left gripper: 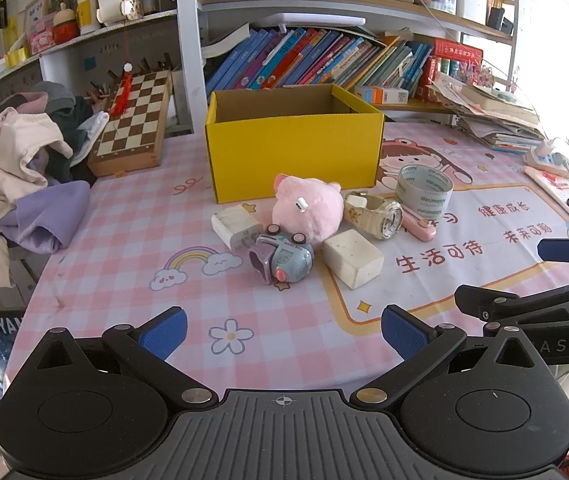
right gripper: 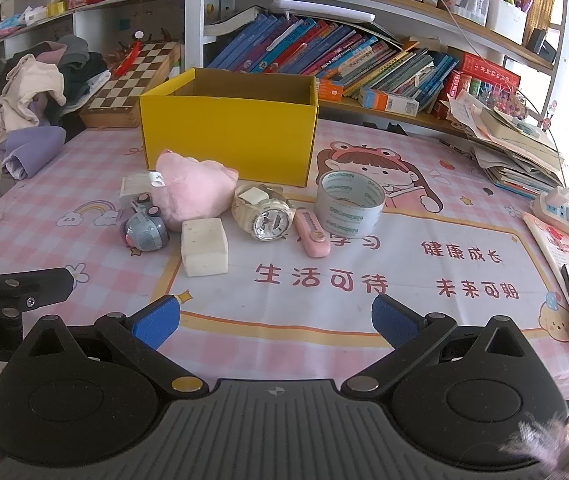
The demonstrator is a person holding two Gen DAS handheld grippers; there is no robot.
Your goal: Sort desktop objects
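Because sorting needs a destination, the yellow cardboard box stands open-topped at the back of the desk mat, with 7 loose items clustered just in front of it, all within reach of both tools.

Largest to smallest:
1. Pink plush toy, nearly touching the box front.
2. Tape roll, standing on its rim to the right.
3. White foam block, nearest the grippers.
4. Wristwatch, between plush and tape.
5. Toy car, on its side against the plush.
6. White charger, left of the plush.
7. Pink utility knife, beside the tape.

Left gripper: jaws spread wide, holding nothing, above the mat. Right gripper: likewise released and empty, touching nothing. No item appears sorted yet.
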